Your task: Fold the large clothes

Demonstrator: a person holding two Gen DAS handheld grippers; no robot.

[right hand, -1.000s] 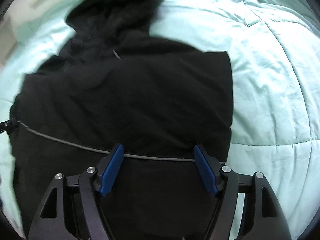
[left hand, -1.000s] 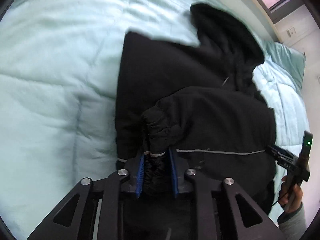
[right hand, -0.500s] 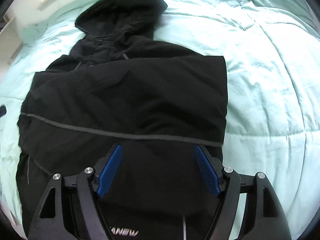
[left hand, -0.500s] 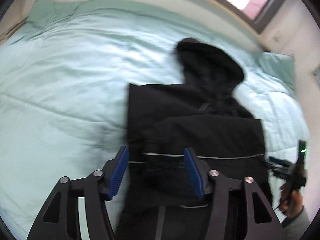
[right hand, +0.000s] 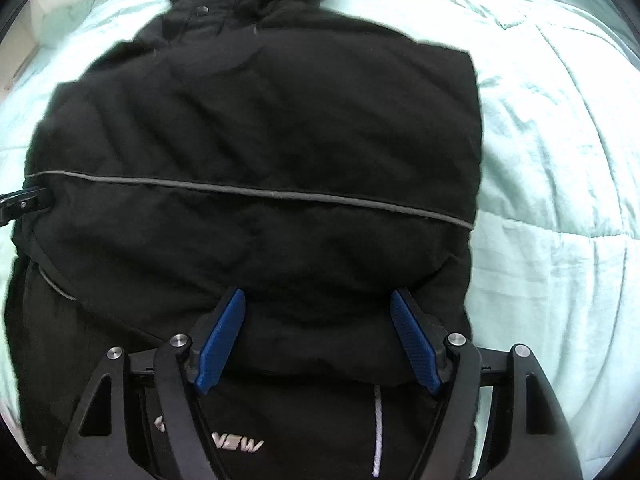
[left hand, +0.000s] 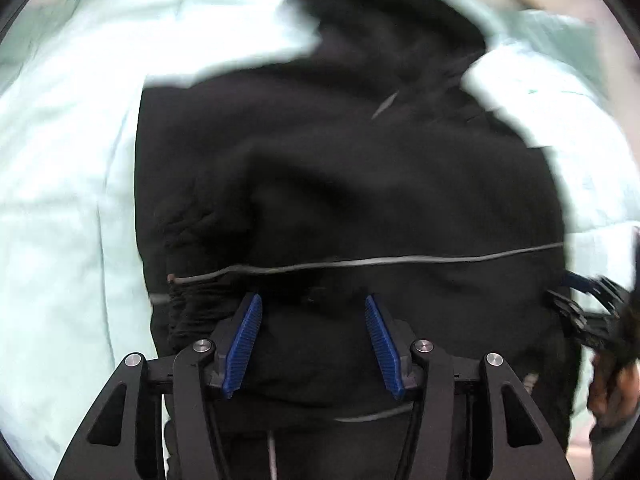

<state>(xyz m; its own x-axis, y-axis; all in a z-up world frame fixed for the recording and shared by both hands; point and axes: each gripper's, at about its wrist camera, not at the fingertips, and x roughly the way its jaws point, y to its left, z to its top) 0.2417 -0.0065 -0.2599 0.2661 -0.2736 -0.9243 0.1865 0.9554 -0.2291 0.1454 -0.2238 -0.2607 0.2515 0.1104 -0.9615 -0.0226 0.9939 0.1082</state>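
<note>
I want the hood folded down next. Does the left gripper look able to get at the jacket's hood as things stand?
Probably yes. The left gripper is open and empty over the black jacket, its jaws having just opened. The hood lies uncovered on the bedspread at the far end, nothing between.

pale lettering is showing on the black jacket (right hand: 256,128) near its lower edge in the right wrist view, reading roughly "new" with the earlier letters hiding behind the gripper frame, and nothing else is reading clearly.
</note>
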